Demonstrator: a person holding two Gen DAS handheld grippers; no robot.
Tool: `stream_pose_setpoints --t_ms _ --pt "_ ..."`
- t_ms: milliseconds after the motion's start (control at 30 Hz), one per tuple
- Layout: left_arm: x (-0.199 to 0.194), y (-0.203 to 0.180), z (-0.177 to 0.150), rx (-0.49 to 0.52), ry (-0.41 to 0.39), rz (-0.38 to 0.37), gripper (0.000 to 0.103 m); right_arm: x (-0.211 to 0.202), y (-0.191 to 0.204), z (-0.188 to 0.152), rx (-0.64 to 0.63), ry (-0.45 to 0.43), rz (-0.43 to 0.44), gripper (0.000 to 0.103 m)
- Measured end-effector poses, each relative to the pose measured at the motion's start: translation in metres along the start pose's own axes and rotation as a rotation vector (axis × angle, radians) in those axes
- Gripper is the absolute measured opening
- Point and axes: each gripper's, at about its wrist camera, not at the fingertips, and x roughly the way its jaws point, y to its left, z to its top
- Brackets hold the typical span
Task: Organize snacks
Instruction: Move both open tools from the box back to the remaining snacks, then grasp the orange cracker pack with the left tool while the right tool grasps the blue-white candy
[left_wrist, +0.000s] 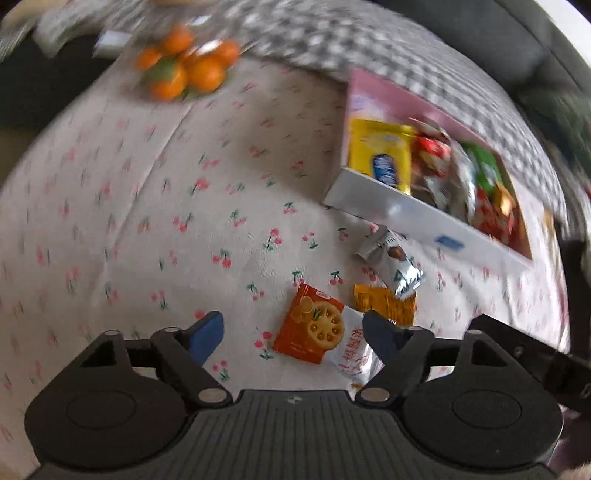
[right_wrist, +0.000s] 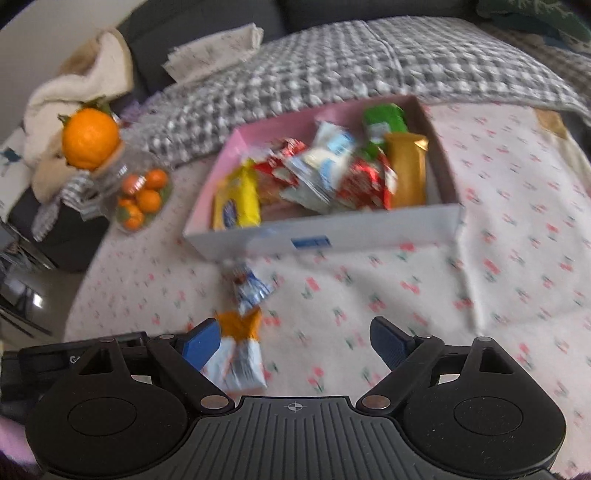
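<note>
A pink-lined white box (left_wrist: 424, 218) (right_wrist: 332, 236) holds several snack packets, among them a yellow one (left_wrist: 380, 155) (right_wrist: 236, 203) and a gold bar (right_wrist: 408, 170). Three loose packets lie on the cherry-print cloth in front of it: an orange-and-white biscuit packet (left_wrist: 314, 328) (right_wrist: 240, 354), a small orange packet (left_wrist: 382, 301) and a silver packet (left_wrist: 395, 266) (right_wrist: 251, 286). My left gripper (left_wrist: 291, 332) is open, with the biscuit packet between its fingers. My right gripper (right_wrist: 291, 339) is open and empty, with the biscuit packet by its left finger (right_wrist: 201, 343).
A clear container of small oranges (left_wrist: 184, 62) (right_wrist: 142, 199) sits at the cloth's far left, with a large orange (right_wrist: 90, 138) on top. A grey checked blanket (right_wrist: 332, 62) and a dark sofa lie behind the box. The right gripper's body (left_wrist: 535, 354) shows at right.
</note>
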Motion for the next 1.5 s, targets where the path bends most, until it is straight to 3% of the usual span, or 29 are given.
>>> stream_pose_setpoints --t_ms 233,300,400,500,667,800,1000,1167,1300,1367,1500 --pt "0.007 -0.003 -0.001 -0.179 0.027 -0.014 0.073 0.028 0.006 0.012 0.029 -0.015 0.079 0.062" --pt "0.011 -0.001 -0.001 -0.222 0.026 0.003 0.068 0.037 0.007 0.011 0.042 -0.009 0.093 0.054" --pt "0.011 0.000 -0.002 -0.280 0.000 0.025 0.066 0.046 0.006 0.011 0.079 -0.019 0.111 0.053" --pt "0.011 0.000 -0.002 -0.312 -0.020 0.043 0.064 0.053 0.005 0.012 0.102 -0.027 0.138 0.047" --pt "0.010 -0.002 -0.003 -0.337 -0.055 0.089 0.051 0.065 0.008 0.008 0.093 -0.011 0.143 0.039" --pt "0.008 0.001 -0.003 -0.354 -0.060 0.071 0.059 0.069 0.014 0.005 0.037 -0.007 0.111 0.023" --pt "0.009 -0.003 -0.002 -0.341 -0.036 0.051 0.071 0.060 0.014 0.006 -0.023 -0.002 0.047 0.019" --pt "0.014 -0.018 -0.004 -0.259 -0.017 0.074 0.080 0.047 -0.001 0.009 -0.015 0.016 -0.006 0.018" --pt "0.016 -0.032 -0.009 -0.173 -0.033 0.141 0.075 0.039 -0.014 0.009 -0.004 0.046 -0.060 0.018" --pt "0.015 -0.036 -0.010 -0.117 -0.042 0.169 0.058 0.035 -0.019 0.009 0.001 0.056 -0.063 0.018" --pt "0.013 -0.030 -0.009 -0.028 -0.027 0.134 0.055 0.028 -0.025 0.007 -0.012 0.081 -0.072 0.018"
